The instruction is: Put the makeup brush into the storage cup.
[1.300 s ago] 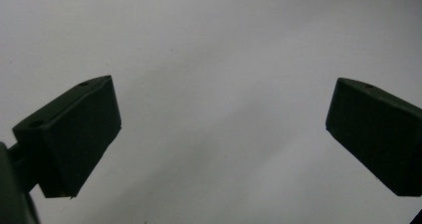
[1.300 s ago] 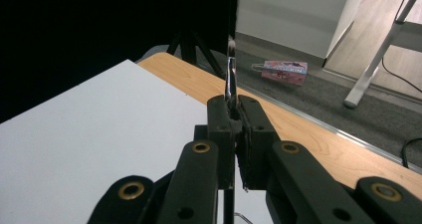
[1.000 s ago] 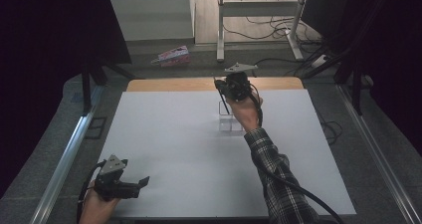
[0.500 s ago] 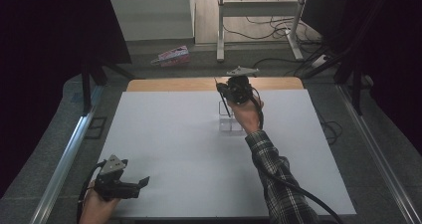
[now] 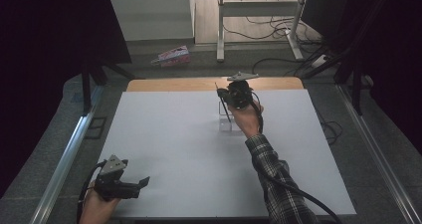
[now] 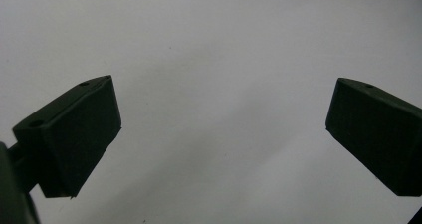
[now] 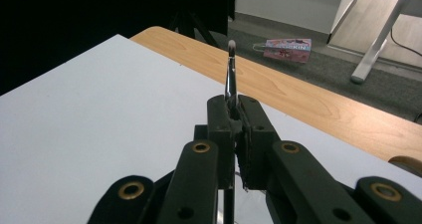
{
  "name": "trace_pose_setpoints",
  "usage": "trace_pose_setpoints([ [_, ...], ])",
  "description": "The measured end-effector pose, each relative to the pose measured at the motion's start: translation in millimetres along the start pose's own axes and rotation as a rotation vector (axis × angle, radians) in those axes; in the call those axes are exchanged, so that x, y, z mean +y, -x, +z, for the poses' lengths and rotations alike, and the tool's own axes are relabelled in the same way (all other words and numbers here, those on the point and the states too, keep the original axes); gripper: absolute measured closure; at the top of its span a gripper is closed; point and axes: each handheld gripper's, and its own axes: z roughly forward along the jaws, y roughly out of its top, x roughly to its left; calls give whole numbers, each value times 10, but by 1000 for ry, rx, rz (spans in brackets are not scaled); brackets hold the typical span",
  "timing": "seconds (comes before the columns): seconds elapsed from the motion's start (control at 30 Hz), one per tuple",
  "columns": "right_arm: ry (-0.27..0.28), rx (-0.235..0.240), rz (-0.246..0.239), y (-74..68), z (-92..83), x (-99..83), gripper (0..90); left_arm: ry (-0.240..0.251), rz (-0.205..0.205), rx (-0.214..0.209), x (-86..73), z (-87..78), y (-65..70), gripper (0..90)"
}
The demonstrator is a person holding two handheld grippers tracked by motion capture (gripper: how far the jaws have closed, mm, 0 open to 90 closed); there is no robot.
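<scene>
My right gripper (image 5: 225, 98) is held up over the far middle of the white board (image 5: 164, 134), shut on a thin dark brush (image 5: 223, 107). In the right gripper view the jaws (image 7: 236, 109) pinch the brush (image 7: 231, 69) by its shaft, and its small pale tip points up and away. The lower end of the brush hangs at a small clear holder (image 5: 226, 124) standing on the board; whether it touches the holder I cannot tell. My left gripper (image 5: 143, 182) rests at the board's near left corner, open, with bare white board between its jaws (image 6: 224, 134).
A wooden tabletop strip (image 5: 174, 84) runs along the board's far edge. Beyond it, on the floor, lies a pink packet (image 5: 171, 56) near white desk legs (image 5: 219, 30) and cables. Metal rails (image 5: 64, 154) flank the table on both sides.
</scene>
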Motion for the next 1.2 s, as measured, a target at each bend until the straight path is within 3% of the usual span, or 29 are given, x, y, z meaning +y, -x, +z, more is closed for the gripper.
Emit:
trace_pose_setpoints([
  [0.47,-9,3,17,19,41,-118,850,-2,-1,-2,0,3,4,14],
  [0.77,-46,10,33,42,85,-182,836,-5,-1,-3,-1,7,5,14],
  [0.8,-45,15,45,46,86,-178,777,-5,0,-4,-1,8,6,14],
  [0.83,-40,15,53,48,85,-169,658,-5,0,-3,-1,8,6,14],
  [0.87,-56,26,71,55,103,-142,445,-5,1,-3,0,8,7,14],
  [0.9,-56,26,71,55,103,-142,445,-5,1,-4,0,9,7,14],
  [1.03,-39,43,77,42,106,-107,149,-7,4,-3,1,9,8,14],
  [1.1,-42,23,47,19,99,-89,55,-9,5,-3,1,11,10,14],
  [1.2,-57,1,29,3,104,-85,27,-10,8,-2,4,10,10,14],
])
